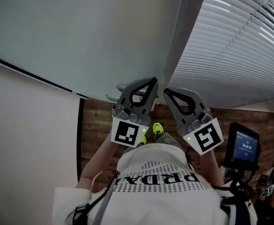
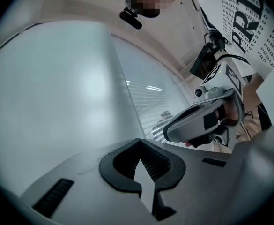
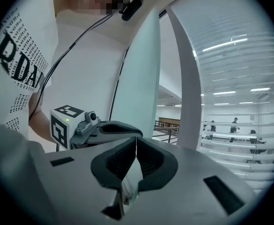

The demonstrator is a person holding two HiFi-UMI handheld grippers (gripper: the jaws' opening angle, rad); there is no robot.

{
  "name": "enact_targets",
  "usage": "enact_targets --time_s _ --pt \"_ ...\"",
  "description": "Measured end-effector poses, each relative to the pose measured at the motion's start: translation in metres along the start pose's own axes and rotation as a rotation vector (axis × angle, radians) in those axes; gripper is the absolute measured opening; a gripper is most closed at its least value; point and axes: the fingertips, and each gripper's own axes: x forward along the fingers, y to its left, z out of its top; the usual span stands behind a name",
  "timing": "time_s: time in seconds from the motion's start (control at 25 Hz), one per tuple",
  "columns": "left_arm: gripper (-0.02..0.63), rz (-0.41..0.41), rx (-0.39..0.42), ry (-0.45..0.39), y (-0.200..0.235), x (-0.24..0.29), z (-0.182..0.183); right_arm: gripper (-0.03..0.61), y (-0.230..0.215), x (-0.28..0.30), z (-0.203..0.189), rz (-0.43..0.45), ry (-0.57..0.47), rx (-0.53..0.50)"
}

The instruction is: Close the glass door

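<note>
The frosted glass door (image 1: 80,32) fills the upper left of the head view, with its dark bottom edge running down to the right. It also covers the left half of the left gripper view as the glass door (image 2: 57,93). My left gripper (image 1: 153,80) is shut on nothing, its tip close to the door's pale edge strip (image 1: 176,41); whether it touches is unclear. Just to its right, my right gripper (image 1: 165,92) is also shut and empty. In the gripper views the left gripper (image 2: 139,144) and right gripper (image 3: 136,140) each show their jaws pressed together.
Slatted blinds (image 1: 240,41) behind glass fill the right side, past a white pillar (image 3: 188,78). A white wall (image 1: 29,139) stands at the left over wooden floor (image 1: 97,125). A dark screen on a stand (image 1: 242,146) is at the right. My shoes (image 1: 158,128) are below the grippers.
</note>
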Motion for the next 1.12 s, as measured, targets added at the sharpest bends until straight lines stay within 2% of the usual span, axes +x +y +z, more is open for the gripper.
enact_targets --time_s 0.12,0.4,0.6,0.76,0.84,0.92,1.04,1.12 --pt "0.005 -0.020 -0.005 -0.011 -0.009 0.007 -0.001 -0.003 0.002 -0.002 -0.004 0.002 0.009 0.005" --pt "0.005 0.045 -0.003 -0.039 0.010 0.009 0.002 -0.003 0.023 0.010 0.010 0.071 -0.031 -0.050" --pt "0.005 0.072 -0.024 -0.011 0.023 0.015 -0.008 -0.003 0.030 0.012 0.011 0.092 -0.044 0.017" --pt "0.003 0.073 -0.008 0.001 0.040 0.022 -0.004 -0.003 0.034 0.018 0.024 0.110 -0.077 0.064" --pt "0.003 0.064 -0.026 0.001 0.040 0.014 -0.003 -0.003 0.040 0.019 0.026 0.122 -0.079 0.066" --pt "0.003 0.066 -0.062 -0.012 0.033 0.013 -0.003 -0.003 0.037 0.017 0.020 0.112 -0.052 0.025" --pt "0.003 0.065 -0.008 -0.034 0.024 0.019 0.002 -0.003 0.028 0.015 0.011 0.069 -0.017 -0.057" --pt "0.003 0.061 0.037 -0.019 0.022 0.007 0.005 -0.003 0.028 0.016 0.009 0.054 -0.016 -0.059"
